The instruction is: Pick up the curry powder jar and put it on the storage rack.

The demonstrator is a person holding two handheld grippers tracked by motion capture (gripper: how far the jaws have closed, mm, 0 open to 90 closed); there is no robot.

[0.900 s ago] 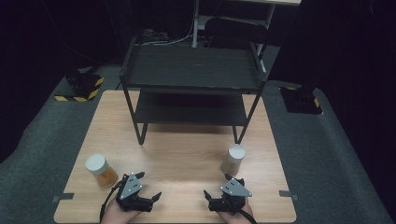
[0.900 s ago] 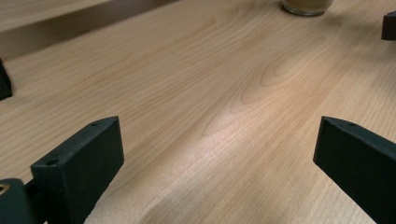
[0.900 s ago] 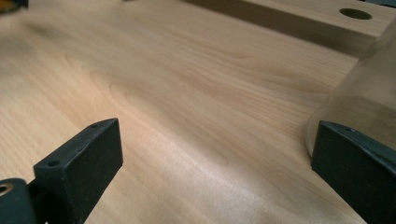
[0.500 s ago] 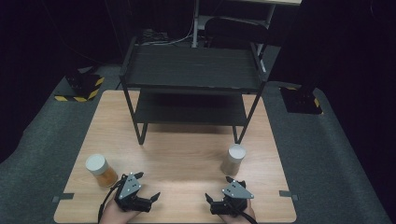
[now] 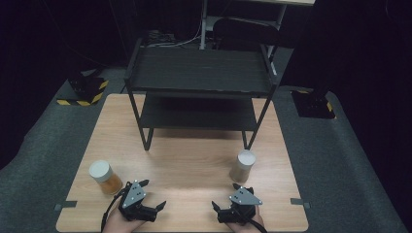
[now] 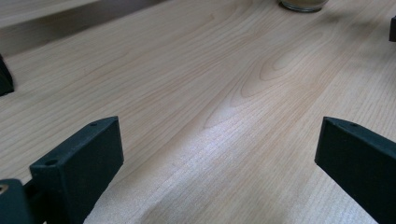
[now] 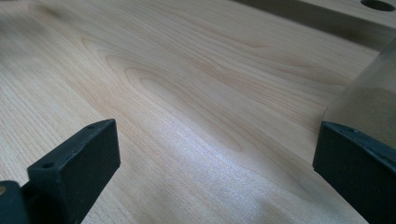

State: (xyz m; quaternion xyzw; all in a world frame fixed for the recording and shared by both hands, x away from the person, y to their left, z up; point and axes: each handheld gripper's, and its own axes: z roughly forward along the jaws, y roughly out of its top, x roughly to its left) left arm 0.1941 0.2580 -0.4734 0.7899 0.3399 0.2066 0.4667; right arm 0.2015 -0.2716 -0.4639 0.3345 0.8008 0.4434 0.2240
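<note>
right gripper (image 5: 232, 208) shifted slightly toward the table's near edge

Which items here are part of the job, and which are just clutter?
In play:
- orange-filled jar, beside the left gripper, jaws open
- tan-filled jar, just ahead of the right gripper, jaws open
- black two-tier shelf, probably where they go

Just around:
- striped floor blocks
- cables behind the shelf

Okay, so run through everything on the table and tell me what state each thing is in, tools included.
Left jar: upright, lid on, orange contents, untouched.
Right jar: upright, lid on, tan contents, untouched.
Rack: standing, both shelves bare.
Left tool: open, holding nothing.
Right tool: open, holding nothing, just short of the right jar.
</note>
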